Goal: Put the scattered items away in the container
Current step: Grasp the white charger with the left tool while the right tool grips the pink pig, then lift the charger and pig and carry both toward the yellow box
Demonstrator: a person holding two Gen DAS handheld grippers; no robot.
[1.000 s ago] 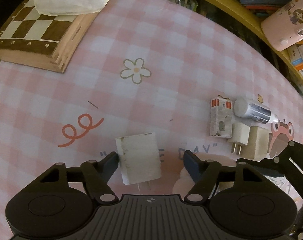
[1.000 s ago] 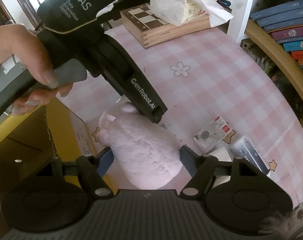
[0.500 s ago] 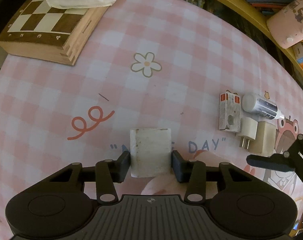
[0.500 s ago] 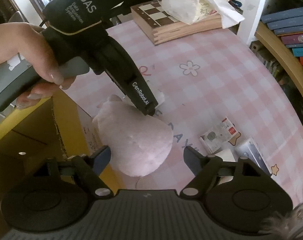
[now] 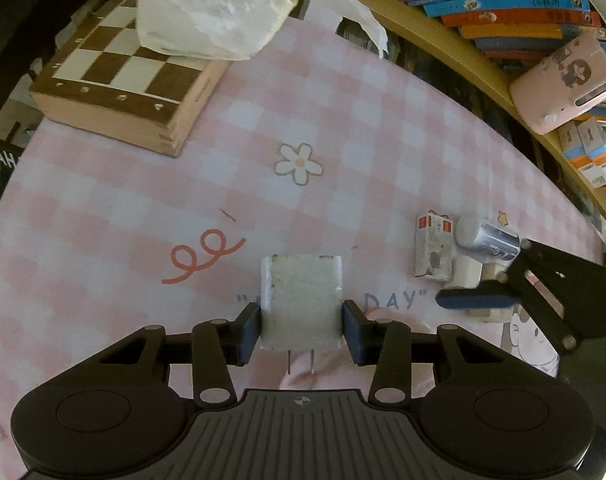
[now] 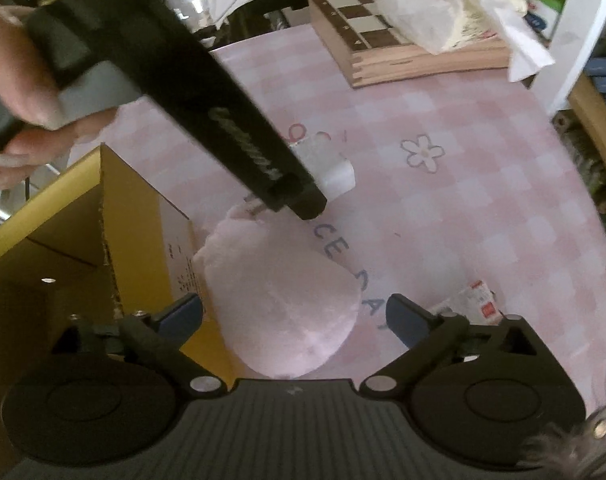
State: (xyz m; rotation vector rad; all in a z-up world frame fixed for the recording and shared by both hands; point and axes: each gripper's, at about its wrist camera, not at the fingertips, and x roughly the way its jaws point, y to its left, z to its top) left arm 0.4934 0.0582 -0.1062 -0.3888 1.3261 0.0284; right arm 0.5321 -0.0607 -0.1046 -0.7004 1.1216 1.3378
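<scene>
Two things have changed in the last second. The left hand-held gripper [image 5: 302,330] closed its jaws on the white charger [image 5: 301,300], which lay loose on the surface a second ago; now both pads press its sides, the prongs point back toward the gripper body, and the charger seems lifted a little from the pink checked surface [image 5: 343,128]. The right hand-held gripper [image 6: 295,312] has just been opening; its fingers now stand wide apart, and the pink plush toy [image 6: 281,300] lies between them without being touched, just beside the yellow cardboard box [image 6: 115,216] at its left finger. So the toy seems released outside the box, not inside it. The charger is secured and, I judge, ready to be carried to the box. A small carton [image 5: 433,250] and other small items wait to the right of the left gripper.
</scene>
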